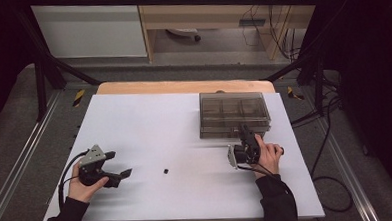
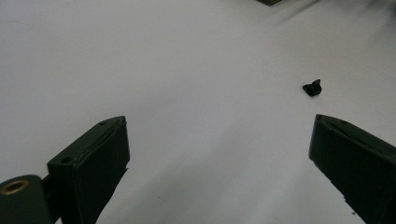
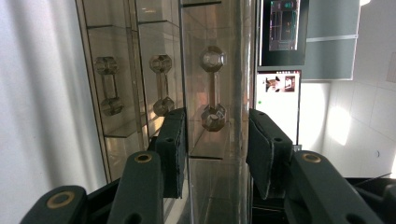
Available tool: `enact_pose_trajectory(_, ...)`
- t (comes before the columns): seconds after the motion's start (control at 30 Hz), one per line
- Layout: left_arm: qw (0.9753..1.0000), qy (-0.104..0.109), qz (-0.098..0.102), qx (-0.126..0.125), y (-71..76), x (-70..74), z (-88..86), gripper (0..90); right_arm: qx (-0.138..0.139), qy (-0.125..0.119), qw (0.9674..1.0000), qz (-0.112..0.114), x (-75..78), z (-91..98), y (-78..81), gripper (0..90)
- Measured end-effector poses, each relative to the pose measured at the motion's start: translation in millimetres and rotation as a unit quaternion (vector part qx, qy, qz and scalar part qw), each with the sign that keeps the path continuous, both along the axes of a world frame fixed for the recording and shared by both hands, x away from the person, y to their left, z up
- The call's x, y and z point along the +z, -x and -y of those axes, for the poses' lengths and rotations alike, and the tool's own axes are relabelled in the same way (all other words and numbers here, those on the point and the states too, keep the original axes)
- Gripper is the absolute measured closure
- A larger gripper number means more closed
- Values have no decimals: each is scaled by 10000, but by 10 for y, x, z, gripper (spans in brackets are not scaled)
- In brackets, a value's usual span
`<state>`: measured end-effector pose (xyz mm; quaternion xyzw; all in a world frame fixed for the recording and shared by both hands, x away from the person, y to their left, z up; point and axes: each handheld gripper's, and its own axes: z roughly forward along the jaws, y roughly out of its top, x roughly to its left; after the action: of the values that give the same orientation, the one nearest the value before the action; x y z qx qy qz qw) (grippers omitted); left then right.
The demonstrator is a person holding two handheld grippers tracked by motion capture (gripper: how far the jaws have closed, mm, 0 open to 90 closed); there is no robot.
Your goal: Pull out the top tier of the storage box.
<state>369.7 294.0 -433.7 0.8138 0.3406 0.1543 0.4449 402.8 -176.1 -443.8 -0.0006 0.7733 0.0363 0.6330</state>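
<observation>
Nearest me, my left claw (image 1: 120, 164) gapes wide near the table's (image 1: 149, 117) left edge; my right claw (image 3: 215, 140) straddles the clear plastic compartment box's (image 1: 233, 113) front rim, whether clamped I cannot tell.

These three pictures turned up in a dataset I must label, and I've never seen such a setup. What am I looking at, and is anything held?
There is no robot here. A person sits at a table covered in white and holds a hand-operated two-jaw gripper in each hand. The high view looks down on the table from above the person.

The left gripper rests over the white surface with its jaws wide open and nothing between them. Its own camera looks along the jaws and shows a small black part lying a little ahead of them.

The right gripper reaches the near edge of a clear plastic box with compartments. Its own camera shows the jaws on either side of the box's clear edge. Whether the pads actually press on it, I cannot tell.
</observation>
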Motion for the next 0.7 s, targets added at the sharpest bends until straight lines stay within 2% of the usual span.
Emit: enact_pose_trajectory(0.7,10000,10,8,1,4,4,2,47,38,7,10000,28,-5,-3,91,609)
